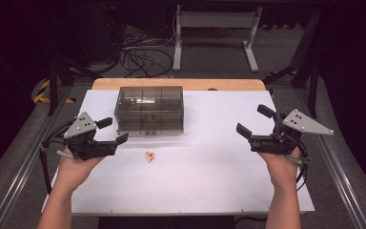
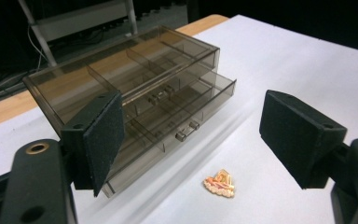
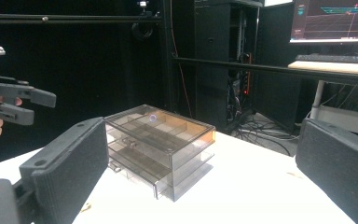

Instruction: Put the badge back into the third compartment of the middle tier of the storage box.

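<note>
On white table (image 1: 209,181), drawer box (image 1: 150,109), pin (image 1: 149,156)

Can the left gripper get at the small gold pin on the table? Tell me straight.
Probably yes: the left gripper is open, and the pin lies on bare table in front of the drawer box, with nothing between them.

A drawer box (image 1: 150,110) stands toward the back of the worktop (image 1: 205,181), left of its middle, with its lower drawer (image 2: 168,135) pulled partly out. A small pin (image 1: 149,156) lies on the worktop just in front of the box, between the left gripper (image 1: 116,130) and the right gripper (image 1: 254,120).
</note>
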